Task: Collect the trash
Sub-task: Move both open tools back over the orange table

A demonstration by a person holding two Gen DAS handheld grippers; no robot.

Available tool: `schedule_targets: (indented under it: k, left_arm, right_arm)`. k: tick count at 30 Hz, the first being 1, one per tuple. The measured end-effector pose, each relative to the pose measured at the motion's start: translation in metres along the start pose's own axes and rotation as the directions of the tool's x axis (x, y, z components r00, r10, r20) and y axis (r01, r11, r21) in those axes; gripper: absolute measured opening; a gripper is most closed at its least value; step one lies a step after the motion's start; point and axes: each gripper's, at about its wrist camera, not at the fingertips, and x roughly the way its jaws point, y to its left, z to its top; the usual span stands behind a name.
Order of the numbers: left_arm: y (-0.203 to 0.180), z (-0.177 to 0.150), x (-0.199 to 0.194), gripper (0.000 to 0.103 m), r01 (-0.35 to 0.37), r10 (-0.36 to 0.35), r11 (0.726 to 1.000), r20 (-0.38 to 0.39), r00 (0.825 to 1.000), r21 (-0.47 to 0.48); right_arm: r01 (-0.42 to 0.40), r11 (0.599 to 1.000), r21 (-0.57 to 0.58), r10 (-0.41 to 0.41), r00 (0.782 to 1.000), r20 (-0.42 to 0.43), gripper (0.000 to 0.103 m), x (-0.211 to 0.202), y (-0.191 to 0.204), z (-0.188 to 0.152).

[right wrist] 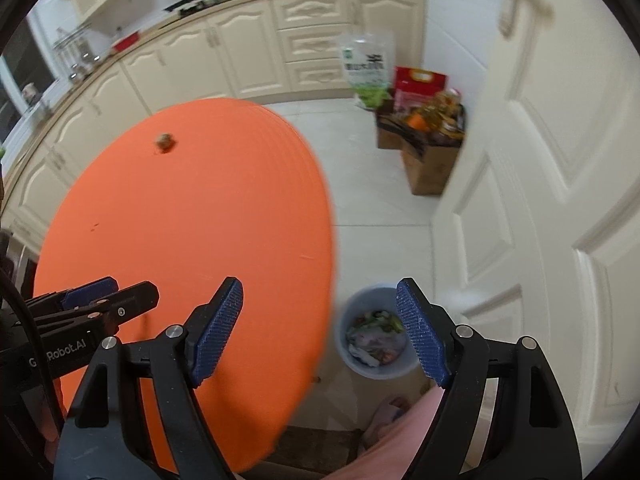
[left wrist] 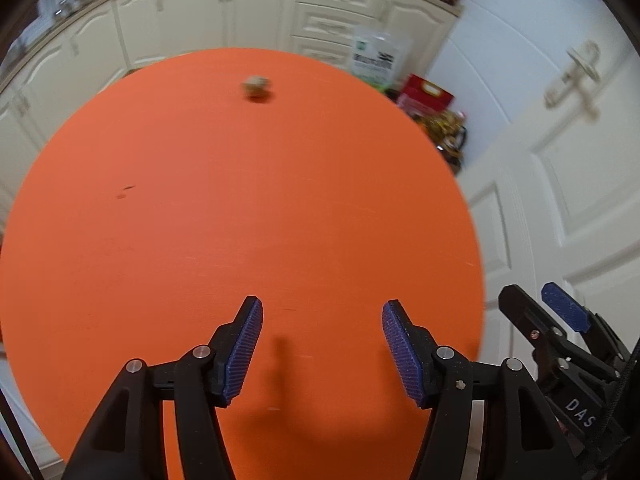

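Left wrist view: we see the left gripper [left wrist: 322, 308] above the near part of a round orange table [left wrist: 200, 220], its blue ribbed fingers [left wrist: 244, 352] spread wide with nothing between them. The one piece of trash [left wrist: 257, 87], a small brownish crumpled lump, lies on the table toward 12 o'clock, near the far rim and well apart from the fingertips. At 4 o'clock, beyond the table edge, the right gripper [left wrist: 552, 312] enters the view beside a white panelled door [left wrist: 560, 200]. Cream kitchen cabinets [left wrist: 200, 20] run along the top.

Right wrist view: we see the right gripper [right wrist: 320, 292] held over the table's right edge, its jaws likewise wide apart and empty. The trash [right wrist: 165, 143] sits at 10 o'clock on the table [right wrist: 200, 220]. Between the fingertips, slightly toward 5 o'clock, a pale blue waste bin [right wrist: 348, 352] stands on the tiled floor [right wrist: 380, 208], already holding scraps. The left gripper [right wrist: 116, 294] shows at 8 o'clock. A cardboard box [right wrist: 428, 168] of goods stands at 1 o'clock by the door [right wrist: 560, 160].
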Motion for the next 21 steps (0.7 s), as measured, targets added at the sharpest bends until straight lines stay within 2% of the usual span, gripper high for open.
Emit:
schedule_targets:
  k: [7,11,14,17,21]
  left_arm:
    - [0.058,0.005,-0.014,0.059,-0.039,0.041,0.995,0.020,0.999,-0.096]
    - [0.090,0.017,-0.021,0.059,-0.068,0.074,0.985,0.032,0.997,-0.157]
    - [0.106,0.030,-0.023,0.059,-0.094,0.103,0.977,0.035,0.994,-0.193]
    - [0.124,0.041,-0.023,0.059,-0.116,0.125,0.969,0.027,0.992,-0.220]
    - [0.142,0.063,-0.018,0.059,-0.137,0.145,0.960,0.019,0.989,-0.243]
  right_arm:
    - [-0.057,0.994,-0.093,0.057,0.998,-0.002,0.077,0.019,0.059,0.034]
    - [-0.041,0.986,-0.159,0.040,0.999,-0.011,0.077,0.042,0.096,0.061]
    - [-0.073,0.979,-0.192,0.065,0.997,-0.048,0.077,0.065,0.122,0.082]
    - [-0.054,0.972,-0.229,0.040,0.997,-0.064,0.077,0.088,0.145,0.102]
    - [-0.106,0.970,-0.220,0.082,0.990,-0.113,0.077,0.118,0.164,0.128]
